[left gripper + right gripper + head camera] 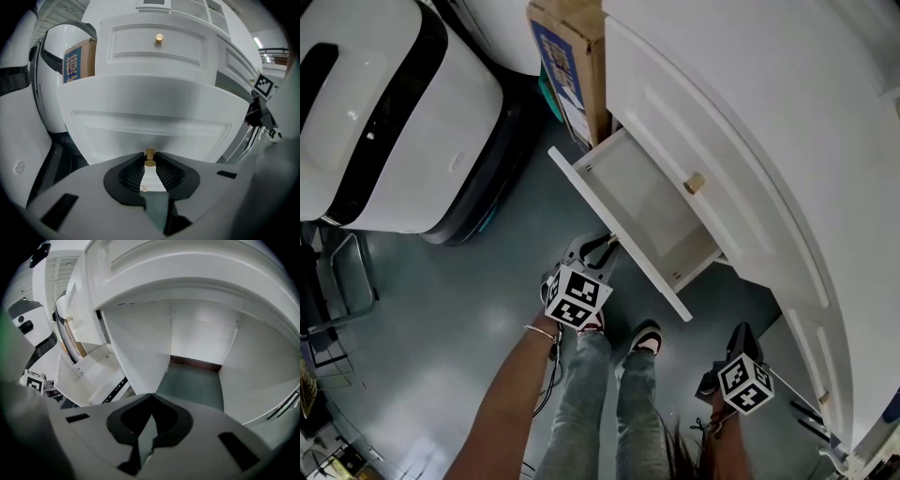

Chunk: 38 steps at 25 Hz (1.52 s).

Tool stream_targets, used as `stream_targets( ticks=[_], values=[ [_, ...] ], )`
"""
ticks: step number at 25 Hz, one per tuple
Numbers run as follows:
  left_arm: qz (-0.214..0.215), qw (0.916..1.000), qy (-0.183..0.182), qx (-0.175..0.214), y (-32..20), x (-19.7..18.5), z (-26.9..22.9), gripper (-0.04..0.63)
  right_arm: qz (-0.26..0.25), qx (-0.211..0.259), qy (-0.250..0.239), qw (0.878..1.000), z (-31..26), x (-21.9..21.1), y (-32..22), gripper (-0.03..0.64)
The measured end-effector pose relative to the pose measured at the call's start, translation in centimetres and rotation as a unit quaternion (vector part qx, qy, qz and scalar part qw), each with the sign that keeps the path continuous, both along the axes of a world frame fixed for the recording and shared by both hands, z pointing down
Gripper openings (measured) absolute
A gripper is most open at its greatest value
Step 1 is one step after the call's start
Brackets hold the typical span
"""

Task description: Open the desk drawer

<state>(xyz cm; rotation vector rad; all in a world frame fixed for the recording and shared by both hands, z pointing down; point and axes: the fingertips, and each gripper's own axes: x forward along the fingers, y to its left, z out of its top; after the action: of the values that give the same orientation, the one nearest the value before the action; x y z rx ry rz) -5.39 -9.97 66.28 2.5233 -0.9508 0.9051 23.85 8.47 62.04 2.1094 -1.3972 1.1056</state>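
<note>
1. Floor [469, 309]: dark grey-green, smooth with a slight sheen. The person's legs [600, 403] stand on it just in front of the drawer, so there is little room behind for more travel
2. Desk [787, 112]: white, panelled, rigid. It fills the right of the head view and has an open kneehole [197, 376] beneath
3. Machine [384, 112]: a large white casing with a black band, on the floor left of the desk and apart from the drawer
4. Drawer [642, 202]: white and apparently empty, already drawn well out of the desk's left bank below a closed drawer. Judged light and stiff, riding on a dark runner [115, 385]. It should slide easily if pulled straight, and may bind if dragged sideways
5. Box [572, 56]: brown cardboard with blue print, upright between the machine and the desk
6. Left gripper [150, 165]: fingers narrowed and clamped on the drawer's knob
7. Right gripper [151, 397]: fingers closed together with nothing between them, facing the kneehole
8. Knob [149, 154]: small, round and brass-coloured, at the centre of the drawer front, and the only place to take hold. Judged hard and smooth, so it could slip out of a loose pinch
9. Upper knob [159, 38]: the same kind, on the closed drawer, untouched
</note>
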Motion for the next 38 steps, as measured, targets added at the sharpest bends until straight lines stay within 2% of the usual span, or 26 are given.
stream_targets(
  ticks=[10,20,26,32,38],
  values=[
    [-0.033,0.9990,0.025,-0.019,0.7,-1.7,-1.1,0.101,-0.006,0.000,-0.004,1.000,-0.8,-1.1,-0.5,0.008],
    [-0.018,0.9962,0.076,0.039,-0.9,0.1,-11.9,0.101,0.007,0.011,-0.019,1.000,-3.9,-1.2,-1.1,0.008],
    [-0.033,0.9922,0.105,0.058,-3.3,2.7,-17.8,0.103,0.003,0.020,-0.035,0.999,-5.8,-2.1,-1.4,0.008],
    [-0.025,0.9930,0.096,0.064,-4.8,5.1,-20.6,0.103,0.010,0.029,-0.047,0.998,-7.3,-1.9,-1.7,0.008],
    [-0.028,0.9936,0.091,0.060,-6.4,7.2,-21.6,0.103,-0.002,0.029,-0.032,0.999,-8.4,-0.2,-1.7,0.008]
  ],
)
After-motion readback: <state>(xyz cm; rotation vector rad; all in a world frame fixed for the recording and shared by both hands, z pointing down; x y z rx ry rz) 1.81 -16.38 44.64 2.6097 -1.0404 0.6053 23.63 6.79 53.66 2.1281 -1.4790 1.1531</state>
